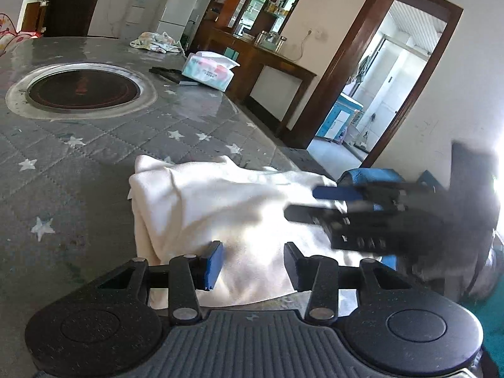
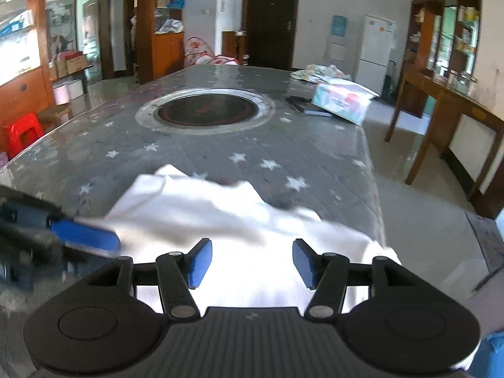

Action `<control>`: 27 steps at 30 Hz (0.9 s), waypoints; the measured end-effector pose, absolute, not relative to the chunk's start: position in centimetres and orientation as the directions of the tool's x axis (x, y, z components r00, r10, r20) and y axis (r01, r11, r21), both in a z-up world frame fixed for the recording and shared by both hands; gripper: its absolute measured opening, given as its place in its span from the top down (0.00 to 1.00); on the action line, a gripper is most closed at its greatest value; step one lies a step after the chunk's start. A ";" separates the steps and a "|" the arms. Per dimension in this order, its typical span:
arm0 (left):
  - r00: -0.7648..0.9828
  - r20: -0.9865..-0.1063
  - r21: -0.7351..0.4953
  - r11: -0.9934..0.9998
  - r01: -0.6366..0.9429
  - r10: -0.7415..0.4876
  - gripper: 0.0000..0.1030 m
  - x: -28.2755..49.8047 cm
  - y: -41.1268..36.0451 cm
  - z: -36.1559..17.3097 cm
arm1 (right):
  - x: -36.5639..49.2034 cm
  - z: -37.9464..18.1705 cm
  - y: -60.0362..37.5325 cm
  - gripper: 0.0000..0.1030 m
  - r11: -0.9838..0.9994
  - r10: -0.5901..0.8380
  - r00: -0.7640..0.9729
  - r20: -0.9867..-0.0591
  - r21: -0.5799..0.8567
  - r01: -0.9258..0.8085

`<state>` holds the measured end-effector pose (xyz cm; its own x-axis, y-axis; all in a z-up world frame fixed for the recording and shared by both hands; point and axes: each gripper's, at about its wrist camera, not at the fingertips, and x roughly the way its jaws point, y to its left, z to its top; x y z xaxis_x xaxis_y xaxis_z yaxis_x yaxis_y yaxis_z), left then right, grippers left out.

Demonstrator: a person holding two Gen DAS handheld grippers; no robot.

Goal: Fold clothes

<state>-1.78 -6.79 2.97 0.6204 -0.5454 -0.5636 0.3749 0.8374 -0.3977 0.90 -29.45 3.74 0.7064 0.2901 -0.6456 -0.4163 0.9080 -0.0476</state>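
A soft, light white garment [image 1: 220, 201] lies bunched at the near edge of the star-patterned worktop [image 1: 94, 145]. The left tool [image 1: 253, 263] and right tool [image 2: 252, 261] both stand apart above it, clamping nothing. It will likely sag and slide; pinching hems or corners seems best.

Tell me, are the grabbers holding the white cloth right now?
No. The left gripper and the right gripper both stand open over the white cloth, with gaps beside their pads. Nothing is pinched.
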 end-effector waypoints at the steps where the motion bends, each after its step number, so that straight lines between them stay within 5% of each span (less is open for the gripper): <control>1: 0.626 -0.561 -0.395 0.840 0.373 -0.542 0.49 -1.9 -6.8 3.1 | 0.4 3.6 -29.9 0.42 0.912 0.285 0.708 -0.646 -0.045 -0.408; 10: 0.633 -0.582 -0.388 0.858 0.336 -0.511 0.42 -2.1 -6.5 3.0 | -3.0 2.3 -32.6 0.39 0.944 0.248 0.725 -0.643 -0.007 -0.329; 22: 0.656 -0.576 -0.367 0.872 0.325 -0.487 0.22 -3.7 -6.1 4.0 | -5.0 2.6 -32.0 0.23 0.950 0.261 0.751 -0.606 0.022 -0.313; 27: 0.685 -0.569 -0.332 0.890 0.313 -0.454 0.06 -4.6 -5.9 4.3 | -5.9 2.7 -31.7 0.15 0.954 0.268 0.762 -0.590 0.052 -0.296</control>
